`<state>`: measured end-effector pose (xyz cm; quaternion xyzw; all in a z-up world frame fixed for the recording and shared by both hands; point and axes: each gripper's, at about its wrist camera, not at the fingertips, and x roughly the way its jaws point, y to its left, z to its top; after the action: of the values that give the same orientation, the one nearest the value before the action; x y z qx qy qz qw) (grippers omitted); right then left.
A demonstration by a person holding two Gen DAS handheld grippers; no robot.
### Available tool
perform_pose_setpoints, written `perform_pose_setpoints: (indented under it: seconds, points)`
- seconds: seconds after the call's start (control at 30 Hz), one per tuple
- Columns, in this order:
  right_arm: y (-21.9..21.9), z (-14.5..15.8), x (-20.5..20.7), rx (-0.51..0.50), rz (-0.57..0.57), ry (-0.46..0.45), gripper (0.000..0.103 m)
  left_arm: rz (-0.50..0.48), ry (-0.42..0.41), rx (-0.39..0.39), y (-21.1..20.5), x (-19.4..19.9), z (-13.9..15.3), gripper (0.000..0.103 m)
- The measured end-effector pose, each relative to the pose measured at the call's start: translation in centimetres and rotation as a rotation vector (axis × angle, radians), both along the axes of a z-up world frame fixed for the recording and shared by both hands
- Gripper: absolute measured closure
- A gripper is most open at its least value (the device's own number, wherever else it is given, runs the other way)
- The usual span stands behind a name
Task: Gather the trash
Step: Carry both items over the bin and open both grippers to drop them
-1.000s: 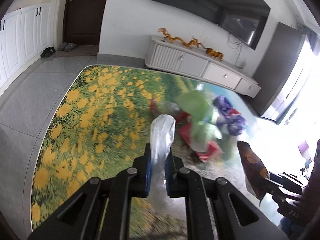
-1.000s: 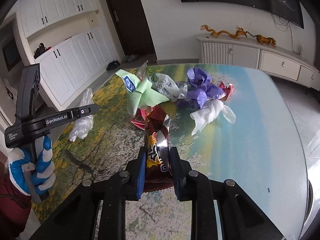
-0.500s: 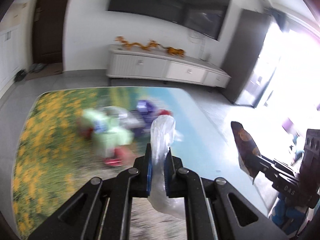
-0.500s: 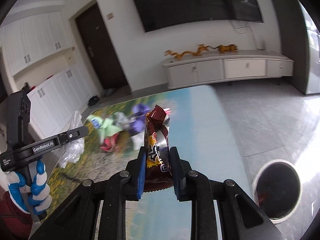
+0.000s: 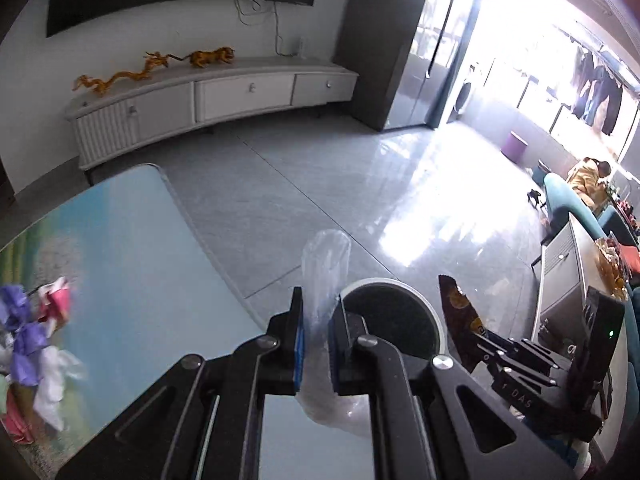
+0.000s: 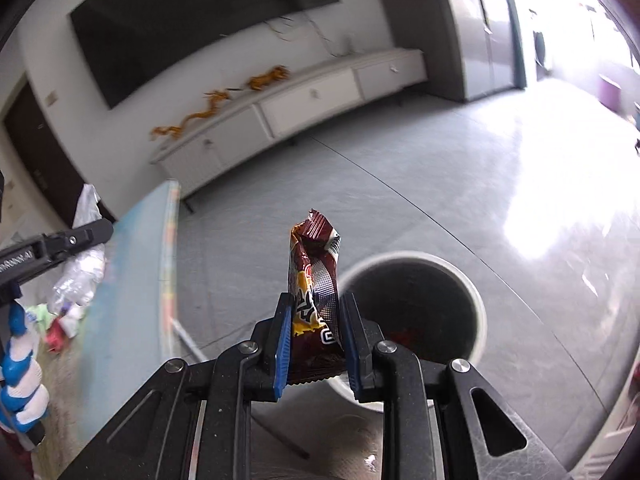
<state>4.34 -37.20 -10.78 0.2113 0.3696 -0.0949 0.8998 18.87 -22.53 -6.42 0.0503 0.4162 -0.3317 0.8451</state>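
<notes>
A grey tiled floor is filling the scene, with a long white cabinet running along the far wall beneath a dark screen. Two golden dragon figures are sitting on the cabinet top. At near left, a table with a blue printed top is carrying a loose heap of trash: purple, white and red scraps lying together near its left edge. On the floor just beyond the table's right corner, a round white bin is standing open, something red showing at its dark bottom.

The left gripper is clenching a clear plastic bag, which is sticking up between the pads and bulging out beneath them, in front of the bin's left rim. The right gripper is grasping a brown snack wrapper upright, its crimped end on top, beside the bin's left rim. In the left view the wrapper is appearing to the bin's right.
</notes>
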Motion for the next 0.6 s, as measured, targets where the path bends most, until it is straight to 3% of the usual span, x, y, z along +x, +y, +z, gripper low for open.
perform_pose_setpoints:
  seconds: [0.17, 0.4, 0.47, 0.53, 0.6]
  points:
    - [-3.7, -4.2, 1.8, 0.037, -0.057, 0.093, 0.081, -0.080, 0.044, 0.065, -8.3, 1.6, -3.5, 0.092]
    - [-6.7, -8.4, 2.8, 0.094, -0.105, 0.164, 0.073, -0.127, 0.112, 0.108, -15.3, 3.5, -7.2, 0.090]
    - [-7.2, -9.4, 2.8, 0.101, -0.111, 0.178, 0.069, -0.141, 0.148, 0.106, -16.8, 3.9, -8.2, 0.085]
    - [-7.6, -10.0, 2.8, 0.101, -0.125, 0.192, 0.065, -0.151, 0.182, 0.096, -17.9, 4.1, -9.0, 0.067]
    - [-8.2, -10.2, 2.6, 0.110, -0.145, 0.198, 0.060, -0.149, 0.192, 0.093, -18.3, 4.0, -9.5, 0.060]
